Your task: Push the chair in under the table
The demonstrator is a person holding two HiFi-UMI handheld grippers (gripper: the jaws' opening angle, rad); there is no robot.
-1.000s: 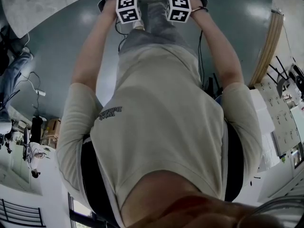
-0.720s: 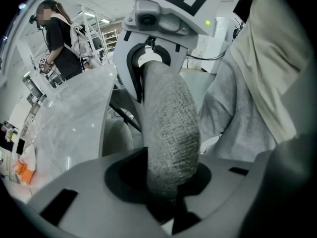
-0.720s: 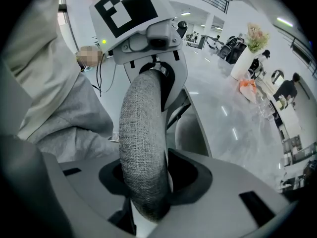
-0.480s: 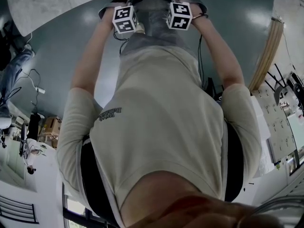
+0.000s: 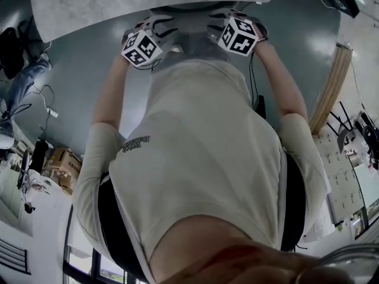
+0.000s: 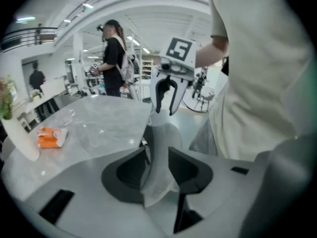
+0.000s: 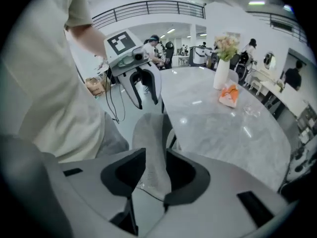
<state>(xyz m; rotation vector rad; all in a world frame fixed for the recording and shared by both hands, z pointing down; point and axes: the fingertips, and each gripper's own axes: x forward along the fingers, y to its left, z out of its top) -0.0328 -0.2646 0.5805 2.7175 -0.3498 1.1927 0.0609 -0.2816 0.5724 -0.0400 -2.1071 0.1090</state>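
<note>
The chair's grey fabric back [image 5: 188, 25] stands in front of me, close to the marble table [image 5: 118, 2]. My left gripper [image 5: 159, 25] and right gripper [image 5: 222, 21] hold its top edge side by side. In the left gripper view the chair back [image 6: 161, 133] fills the gap of my left gripper [image 6: 157, 162], whose jaws have just been opening; the right gripper [image 6: 166, 100] shows beyond. In the right gripper view my right gripper [image 7: 154, 165], jaws just closing, presses on the chair back [image 7: 151, 130], with the left gripper [image 7: 143, 95] beyond. The chair's seat and legs are hidden.
On the table stand a white vase with flowers [image 7: 222, 68] and an orange packet [image 7: 229, 95]. The vase [image 6: 17, 138] and packet [image 6: 49, 137] also show in the left gripper view. A person [image 6: 113, 58] stands beyond the table. Cables [image 5: 35, 102] lie on the floor to my left.
Both grippers have come up and towards me along the chair back, and their marker cubes have tilted outward. More of the table top now shows at the head view's upper edge.
</note>
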